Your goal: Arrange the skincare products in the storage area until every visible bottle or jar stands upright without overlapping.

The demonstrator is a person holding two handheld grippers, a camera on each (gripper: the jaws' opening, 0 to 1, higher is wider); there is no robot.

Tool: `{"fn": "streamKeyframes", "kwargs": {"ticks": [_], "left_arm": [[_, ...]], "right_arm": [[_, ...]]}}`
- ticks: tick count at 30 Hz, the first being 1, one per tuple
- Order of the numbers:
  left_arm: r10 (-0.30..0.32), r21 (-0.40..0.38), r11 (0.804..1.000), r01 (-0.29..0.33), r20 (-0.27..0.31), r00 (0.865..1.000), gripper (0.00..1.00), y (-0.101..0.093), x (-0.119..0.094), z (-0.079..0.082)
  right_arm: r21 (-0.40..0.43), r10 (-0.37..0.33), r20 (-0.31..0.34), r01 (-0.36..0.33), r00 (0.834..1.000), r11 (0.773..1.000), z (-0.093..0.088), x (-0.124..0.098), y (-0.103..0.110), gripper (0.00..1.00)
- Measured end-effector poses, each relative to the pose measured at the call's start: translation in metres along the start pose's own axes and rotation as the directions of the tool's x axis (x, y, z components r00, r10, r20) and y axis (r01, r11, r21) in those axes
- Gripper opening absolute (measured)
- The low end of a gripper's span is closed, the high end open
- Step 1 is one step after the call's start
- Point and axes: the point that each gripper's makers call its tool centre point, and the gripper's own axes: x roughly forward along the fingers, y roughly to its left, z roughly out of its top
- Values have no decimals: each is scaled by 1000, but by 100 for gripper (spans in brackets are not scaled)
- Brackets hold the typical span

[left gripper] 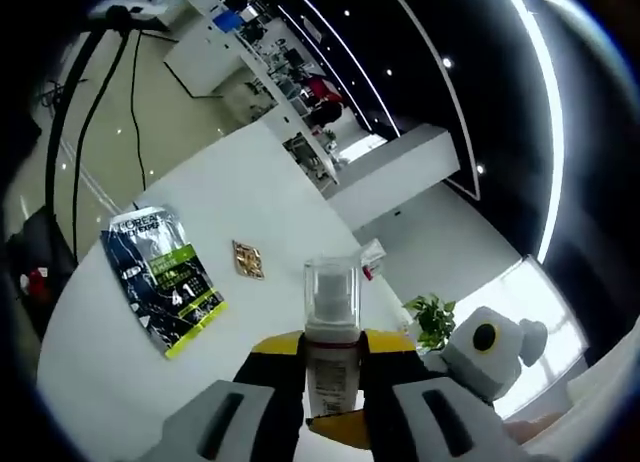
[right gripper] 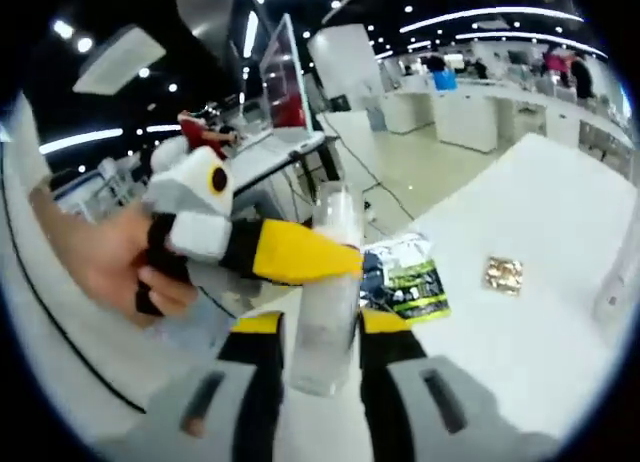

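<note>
A white pump bottle [left gripper: 331, 367] with a clear cap stands between the yellow-padded jaws of my left gripper [left gripper: 332, 347], which is shut on its body. In the right gripper view the same bottle [right gripper: 322, 332] looks translucent. Its lower end sits between the jaws of my right gripper [right gripper: 322, 327], which press against both its sides. My left gripper [right gripper: 295, 252], held by a hand [right gripper: 100, 262], reaches in from the left and crosses the bottle's upper part. My right gripper [left gripper: 487, 347] shows at the lower right of the left gripper view.
On the white table [left gripper: 250, 192] lie a dark and green sachet [left gripper: 165, 277], a small gold square packet [left gripper: 248, 259] and a small pale item [left gripper: 372, 257]. The right gripper view also has the sachet [right gripper: 405, 282] and the gold packet [right gripper: 502, 273].
</note>
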Motion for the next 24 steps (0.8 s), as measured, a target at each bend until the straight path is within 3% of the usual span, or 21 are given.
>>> {"fn": "streamKeyframes", "kwargs": {"ticks": [6,8,11,12,14,15,16,18,21,23,24], "left_arm": [[-40,23,999,41,-25,999,20,-4,-2,-5],[-72,24,997,73,-38,997,21,-6,-1,-8],[-126,36,991,128,-46,991,22,-13,-2,-8],[-157,37,987,159,-54,986,22,-18,-3,-9],[-207,52,976,210,-65,976,23,-26,-4,-9],[-237,40,970,241,-76,968,25,-30,-6,-10],[-244,37,968,247,-76,967,26,-31,-6,-9],[-282,31,958,285,-79,956,30,-37,-7,-9],[-371,2,928,373,-95,924,30,-53,-11,-10],[-411,-6,911,413,-102,906,27,-61,-14,-11],[-444,-24,895,444,-102,890,25,-68,-16,-12]], "right_arm": [[78,65,10,-65,998,995,-1,-7,-1,20],[181,133,31,-136,991,974,-2,-10,1,19],[268,210,75,-223,975,937,1,-16,3,19],[261,233,93,-250,968,933,3,-18,6,19],[288,305,115,-325,945,901,7,-25,14,19],[320,349,143,-377,926,869,11,-28,19,19],[334,364,150,-394,919,856,12,-30,21,19],[366,429,202,-474,880,801,18,-38,27,19],[418,502,261,-565,825,712,24,-46,38,19],[430,531,293,-606,795,670,27,-50,43,19],[446,548,322,-634,772,632,29,-53,45,19]]}}
